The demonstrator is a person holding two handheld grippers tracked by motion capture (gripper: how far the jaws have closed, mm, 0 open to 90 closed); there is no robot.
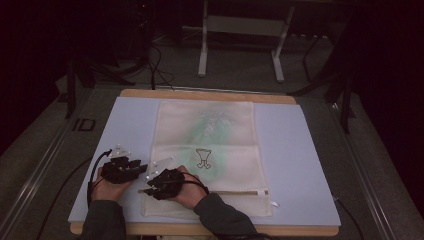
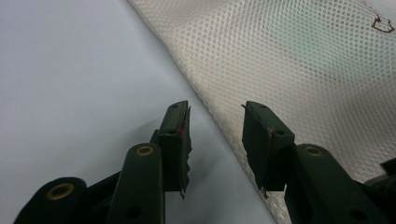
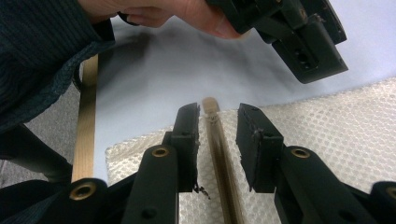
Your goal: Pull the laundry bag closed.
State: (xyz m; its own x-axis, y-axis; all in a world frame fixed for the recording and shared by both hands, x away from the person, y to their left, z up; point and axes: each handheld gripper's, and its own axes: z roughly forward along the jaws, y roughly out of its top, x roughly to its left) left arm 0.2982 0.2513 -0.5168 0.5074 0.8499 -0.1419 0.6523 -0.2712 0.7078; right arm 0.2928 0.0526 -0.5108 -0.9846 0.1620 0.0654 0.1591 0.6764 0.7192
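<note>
A white mesh bag (image 1: pixel 205 150) lies flat on the light blue mat (image 1: pixel 290 160), with a small cup logo (image 1: pixel 202 159) and a faint green shape inside. Its tan zipper strip (image 3: pixel 219 154) runs along the near end. My left gripper (image 1: pixel 141 167) is open at the bag's near-left edge. In the left gripper view (image 2: pixel 215 116) one jaw stands over the mat and the other over the mesh (image 2: pixel 289 60). My right gripper (image 1: pixel 148 189) is open at the bag's near-left corner. In the right gripper view (image 3: pixel 217 116) the end of the zipper strip lies between its jaws, which stand apart.
The mat covers a wooden table whose near edge (image 3: pixel 86 126) is close to my hands. A zipper pull (image 1: pixel 263 192) lies at the bag's near right. Table legs (image 1: pixel 202 45) and cables stand on the floor beyond. The left hand with its gripper (image 3: pixel 299 37) hangs just past the right jaws.
</note>
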